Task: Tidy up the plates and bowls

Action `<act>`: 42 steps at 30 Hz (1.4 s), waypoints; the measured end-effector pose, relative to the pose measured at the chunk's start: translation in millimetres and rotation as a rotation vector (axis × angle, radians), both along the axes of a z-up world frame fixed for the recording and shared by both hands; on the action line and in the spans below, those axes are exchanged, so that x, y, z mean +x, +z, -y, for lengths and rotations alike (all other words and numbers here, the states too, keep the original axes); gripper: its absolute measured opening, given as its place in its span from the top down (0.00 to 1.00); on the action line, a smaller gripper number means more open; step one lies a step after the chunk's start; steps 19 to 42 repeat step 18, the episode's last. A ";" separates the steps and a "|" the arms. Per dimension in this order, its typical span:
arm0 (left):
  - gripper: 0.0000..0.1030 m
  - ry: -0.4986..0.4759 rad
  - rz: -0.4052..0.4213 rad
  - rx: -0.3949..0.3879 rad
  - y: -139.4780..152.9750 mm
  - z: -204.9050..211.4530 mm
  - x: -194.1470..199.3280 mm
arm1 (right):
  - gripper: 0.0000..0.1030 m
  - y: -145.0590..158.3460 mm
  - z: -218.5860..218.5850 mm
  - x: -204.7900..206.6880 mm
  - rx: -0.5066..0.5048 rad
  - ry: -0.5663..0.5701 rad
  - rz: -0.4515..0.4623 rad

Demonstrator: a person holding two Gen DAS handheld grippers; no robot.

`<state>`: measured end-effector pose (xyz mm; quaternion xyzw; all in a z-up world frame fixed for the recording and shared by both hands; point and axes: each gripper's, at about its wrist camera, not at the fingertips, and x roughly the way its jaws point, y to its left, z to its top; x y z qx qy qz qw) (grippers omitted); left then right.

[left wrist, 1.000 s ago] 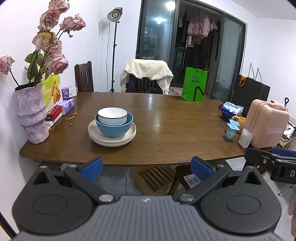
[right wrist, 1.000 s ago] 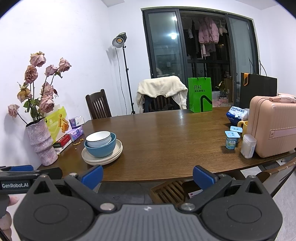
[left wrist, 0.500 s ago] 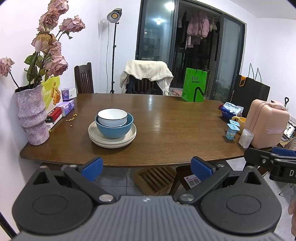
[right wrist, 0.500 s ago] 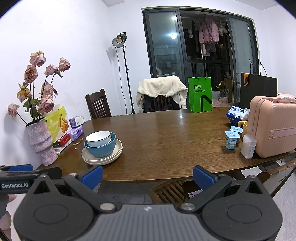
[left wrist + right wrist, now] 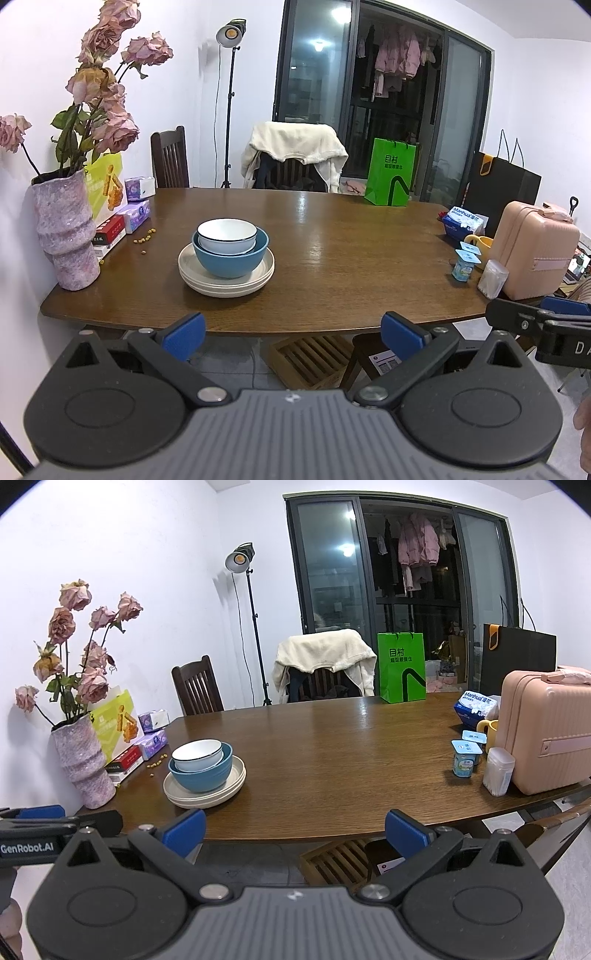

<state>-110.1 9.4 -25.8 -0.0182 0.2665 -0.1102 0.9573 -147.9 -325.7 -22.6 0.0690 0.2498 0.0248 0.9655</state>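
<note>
Dish stack on tabletop (image 5: 332, 266), left of centre: white bowl (image 5: 226, 235) nested in blue bowl (image 5: 229, 254), on plates (image 5: 226, 281).

Left gripper (image 5: 293, 332) off near edge, jaws apart, empty; stack ahead, slightly left.

Right gripper (image 5: 295, 827) likewise apart, empty; stack farther left. Left nearer.

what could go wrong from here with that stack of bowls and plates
The white bowl sits loose in the blue bowl on the plates; lifting the blue one at a tilt could tip it out. The vase stands close on the left, so a wide swing of the left gripper might knock it over.
</note>
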 end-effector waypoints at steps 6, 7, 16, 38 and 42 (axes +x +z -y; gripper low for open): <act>0.00 0.007 0.010 0.004 -0.5 0.4 -1.7 | 0.00 -0.7 -0.8 4.6 -0.002 0.006 -0.005; 0.00 0.006 0.009 0.003 -0.5 0.3 -1.3 | 0.00 -1.0 -1.0 4.8 -0.002 0.006 -0.006; 0.00 -0.020 0.023 0.026 -2.3 2.1 -1.6 | 0.00 -2.0 -2.2 7.4 -0.002 0.011 -0.013; 0.00 -0.021 0.016 0.023 -3.6 0.8 -0.9 | 0.00 -2.5 -2.6 8.1 -0.003 0.013 -0.016; 0.00 -0.021 0.016 0.023 -3.6 0.8 -0.9 | 0.00 -2.5 -2.6 8.1 -0.003 0.013 -0.016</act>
